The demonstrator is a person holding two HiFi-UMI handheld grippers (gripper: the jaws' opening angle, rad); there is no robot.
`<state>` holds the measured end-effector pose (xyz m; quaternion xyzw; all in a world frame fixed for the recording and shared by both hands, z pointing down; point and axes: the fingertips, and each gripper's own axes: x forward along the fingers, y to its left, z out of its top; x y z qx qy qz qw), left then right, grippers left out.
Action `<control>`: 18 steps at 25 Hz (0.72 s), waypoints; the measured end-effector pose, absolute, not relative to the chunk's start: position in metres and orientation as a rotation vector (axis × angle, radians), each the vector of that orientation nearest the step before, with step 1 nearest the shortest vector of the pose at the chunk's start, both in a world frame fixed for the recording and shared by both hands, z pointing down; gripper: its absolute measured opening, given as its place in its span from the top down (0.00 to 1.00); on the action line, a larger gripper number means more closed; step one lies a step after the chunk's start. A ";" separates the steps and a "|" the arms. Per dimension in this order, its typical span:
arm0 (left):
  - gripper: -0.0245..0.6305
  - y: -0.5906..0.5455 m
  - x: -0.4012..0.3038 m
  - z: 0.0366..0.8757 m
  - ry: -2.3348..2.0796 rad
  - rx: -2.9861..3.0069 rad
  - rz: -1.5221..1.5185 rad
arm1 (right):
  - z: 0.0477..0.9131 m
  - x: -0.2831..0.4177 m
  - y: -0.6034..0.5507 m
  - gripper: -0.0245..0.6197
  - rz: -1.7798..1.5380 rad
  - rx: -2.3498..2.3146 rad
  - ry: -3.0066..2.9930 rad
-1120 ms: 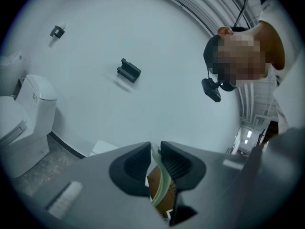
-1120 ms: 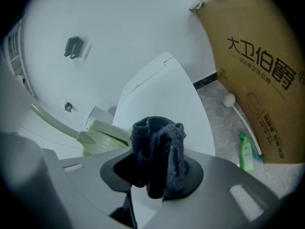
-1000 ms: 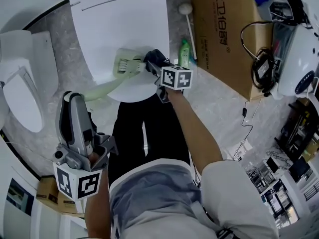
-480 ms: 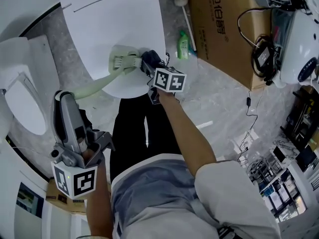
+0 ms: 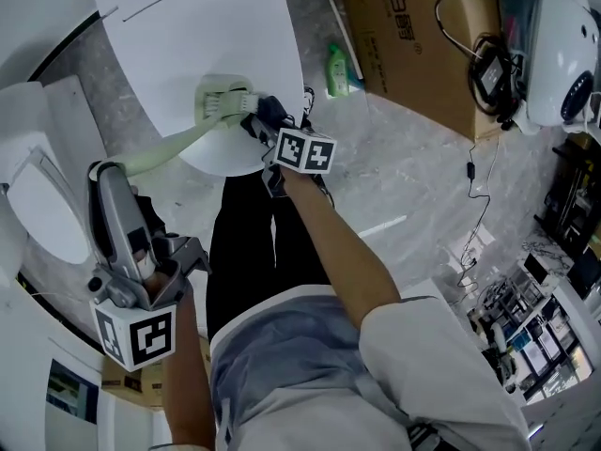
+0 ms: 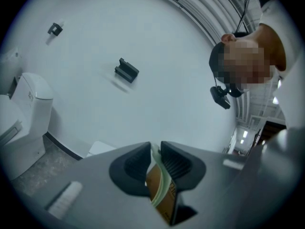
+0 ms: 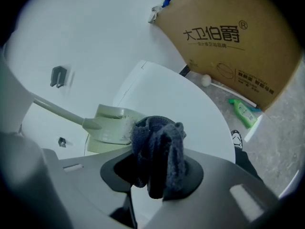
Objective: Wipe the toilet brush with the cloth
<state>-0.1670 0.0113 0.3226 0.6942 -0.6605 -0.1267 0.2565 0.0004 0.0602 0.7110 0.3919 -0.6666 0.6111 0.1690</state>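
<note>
Grey speckled floor (image 5: 404, 186) fills the head view, with a closed white toilet lid (image 5: 197, 26) at 12 o'clock, a second toilet (image 5: 38, 195) at 9 o'clock and a cardboard box (image 5: 413, 36) at 1 o'clock. A green bottle (image 5: 335, 69) lies on the floor just beside the box.

From above, the left gripper (image 5: 105, 178) sits at 8 o'clock and the right gripper (image 5: 255, 116) reaches toward 12 o'clock. The pale green toilet brush (image 5: 174, 148) runs between them, its head over the lid's front edge. Jaw detail is too small to read from this height.

The left gripper (image 6: 155, 151) view settles that side: its jaws are pressed together on the end of the toilet brush (image 6: 159, 185), which carries a brown label there. Behind them this view shows only a white wall with a small black bracket (image 6: 127, 70), and the second toilet (image 6: 24, 109) at 9 o'clock. The brush head and cloth are out of its frame.

The right gripper (image 7: 155, 168) view shows what the left cannot. Its jaws pinch a bunched dark blue-grey cloth (image 7: 157, 149), and the top of the bundle touches the white bristles of the toilet brush (image 7: 112, 125) head, whose handle slants off toward 9 o'clock. The same cloth (image 5: 270, 111) is just a dark patch from above. Past the toilet lid (image 7: 190, 109), this view also picks out the cardboard box (image 7: 228, 37), the green bottle (image 7: 244, 112) and a white ball-tipped stick (image 7: 224, 86) on the floor beside them.
</note>
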 end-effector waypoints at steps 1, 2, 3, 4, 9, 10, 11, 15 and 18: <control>0.96 0.011 -0.167 0.323 -1.789 1.887 -0.352 | 0.711 -0.001 0.063 0.79 1.766 1.133 -1.888; 0.96 0.011 -0.166 0.322 -1.787 1.891 -0.356 | 0.711 -0.001 0.065 0.79 1.811 1.163 -1.875; 0.96 0.011 -0.165 0.322 -1.786 1.896 -0.358 | 0.712 -0.001 0.066 0.79 1.862 1.197 -1.860; 0.96 0.011 -0.165 0.321 -1.784 1.901 -0.361 | 0.712 0.000 0.067 0.79 1.909 1.231 -1.844; 0.96 0.012 -0.168 0.322 -1.806 1.912 -0.325 | 0.712 -0.003 0.073 0.79 2.060 1.372 -1.759; 0.96 0.012 -0.168 0.322 -1.806 1.912 -0.326 | 0.712 -0.004 0.075 0.79 2.090 1.402 -1.737; 0.96 0.012 -0.168 0.322 -1.805 1.913 -0.328 | 0.712 -0.005 0.076 0.79 2.120 1.432 -1.715; 0.96 0.011 -0.167 0.321 -1.807 1.917 -0.334 | 0.712 -0.007 0.079 0.79 2.197 1.517 -1.654; 0.96 0.012 -0.167 0.321 -1.809 1.917 -0.329 | 0.712 -0.011 0.083 0.79 2.226 1.547 -1.625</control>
